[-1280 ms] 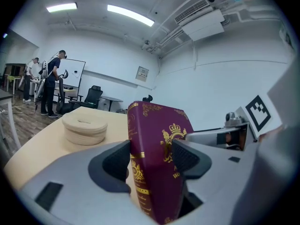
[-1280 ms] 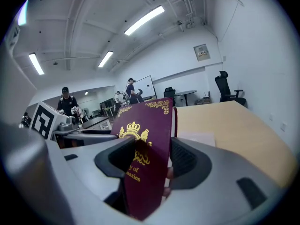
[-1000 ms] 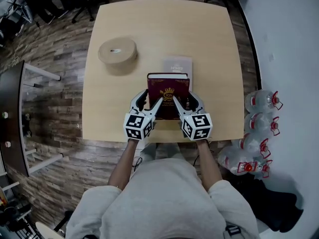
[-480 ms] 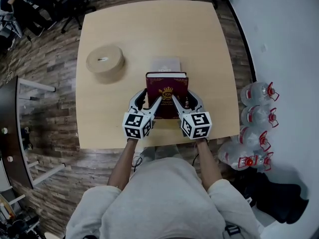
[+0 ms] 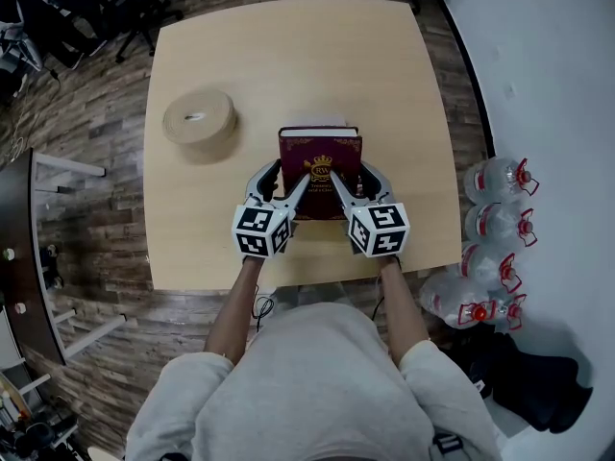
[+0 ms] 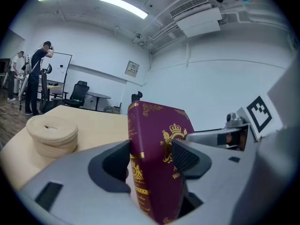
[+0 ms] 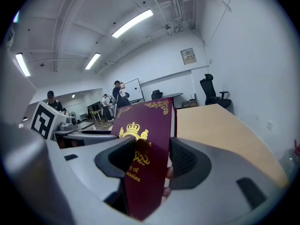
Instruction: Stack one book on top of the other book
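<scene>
You've got the maroon book point(image 5: 320, 154) clamped, left gripper point(image 5: 284, 182) and right gripper point(image 5: 356, 182) fingers both closed on it, over the pale book point(image 5: 312, 122) on the tabletop point(image 5: 288, 56). It looks like only lowering and release are left.

pale book point(image 5: 315, 122), mostly under maroon book point(image 5: 320, 157)

Maroon book point(image 5: 320, 161), gold crest up, level, over pale book point(image 5: 315, 122); only its far edge shows.
</scene>
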Demonstrator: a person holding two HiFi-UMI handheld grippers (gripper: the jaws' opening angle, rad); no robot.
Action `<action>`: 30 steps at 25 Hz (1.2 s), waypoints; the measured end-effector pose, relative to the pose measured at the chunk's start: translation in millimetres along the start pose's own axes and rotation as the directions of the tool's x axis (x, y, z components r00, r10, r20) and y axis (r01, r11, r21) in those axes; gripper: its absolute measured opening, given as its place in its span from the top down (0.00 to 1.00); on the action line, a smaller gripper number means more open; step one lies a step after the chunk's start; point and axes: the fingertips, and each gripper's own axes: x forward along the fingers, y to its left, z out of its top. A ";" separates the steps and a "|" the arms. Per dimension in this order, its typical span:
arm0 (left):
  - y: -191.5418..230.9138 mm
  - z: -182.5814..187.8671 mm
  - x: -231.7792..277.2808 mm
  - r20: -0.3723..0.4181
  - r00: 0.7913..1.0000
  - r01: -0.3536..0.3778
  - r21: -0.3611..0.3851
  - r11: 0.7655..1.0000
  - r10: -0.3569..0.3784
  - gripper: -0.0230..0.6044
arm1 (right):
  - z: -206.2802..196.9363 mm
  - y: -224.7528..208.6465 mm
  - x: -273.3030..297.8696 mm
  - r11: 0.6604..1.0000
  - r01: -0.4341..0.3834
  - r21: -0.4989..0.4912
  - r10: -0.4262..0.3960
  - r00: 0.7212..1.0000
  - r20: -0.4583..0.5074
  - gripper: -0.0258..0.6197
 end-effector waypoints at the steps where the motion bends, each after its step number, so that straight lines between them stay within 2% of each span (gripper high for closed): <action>1: 2.3 1.7 2.0 -0.001 1.000 0.000 -0.002 1.000 0.000 0.51 | 1.6 -0.7 3.0 1.000 0.001 0.002 -0.001 1.000 -0.002 0.60; 10: 19.5 6.4 20.5 -0.031 0.999 -0.009 -0.024 1.000 0.008 0.51 | 7.1 -8.4 27.7 1.000 -0.001 0.009 0.002 0.999 -0.035 0.60; 21: 29.6 -14.1 31.8 -0.088 0.996 -0.017 -0.048 0.999 0.013 0.51 | -13.4 -16.0 43.0 1.000 0.003 0.031 0.000 0.995 -0.103 0.60; 30: 33.5 -20.8 40.2 -0.105 0.994 -0.025 -0.053 0.998 0.019 0.51 | -22.3 -22.9 52.1 0.999 0.001 0.054 0.006 0.992 -0.128 0.60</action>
